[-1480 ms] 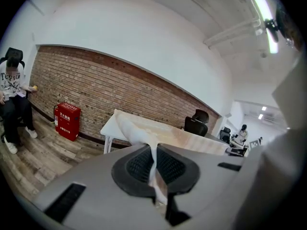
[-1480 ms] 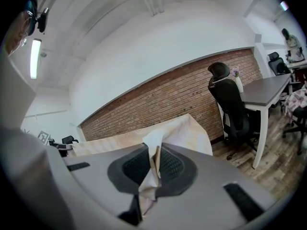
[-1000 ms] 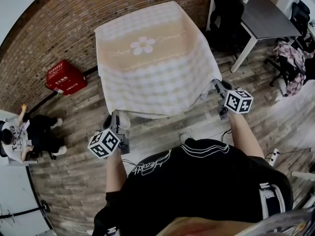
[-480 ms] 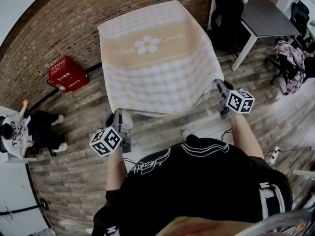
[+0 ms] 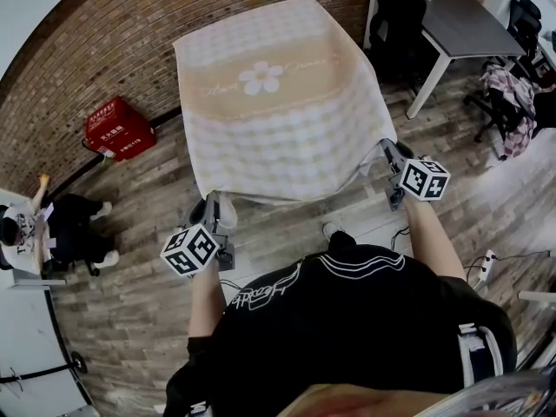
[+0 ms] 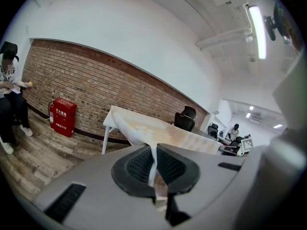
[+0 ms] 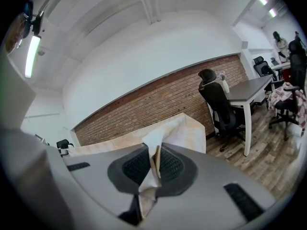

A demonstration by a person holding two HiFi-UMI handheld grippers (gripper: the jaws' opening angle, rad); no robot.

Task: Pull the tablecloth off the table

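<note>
A beige checked tablecloth (image 5: pixel 278 102) with a white flower print covers a small white-legged table against the brick wall. Its near edge hangs stretched between my two grippers. My left gripper (image 5: pixel 211 208) is shut on the cloth's near-left corner; in the left gripper view the tablecloth (image 6: pixel 144 128) runs taut into the left gripper (image 6: pixel 153 169) and is pinched between the black pads. My right gripper (image 5: pixel 383 148) is shut on the near-right corner; in the right gripper view a fold of the tablecloth (image 7: pixel 180 131) sticks out of the right gripper (image 7: pixel 154 164).
A red box (image 5: pixel 119 129) stands on the wood floor left of the table. A dark desk (image 5: pixel 465 26) with black office chairs stands at the back right. A seated person (image 5: pixel 52 228) is at the far left. My own body fills the near floor.
The cloth's near edge has been drawn slightly toward me and both grippers have shifted a little, still holding the corners. The view has moved slightly.
</note>
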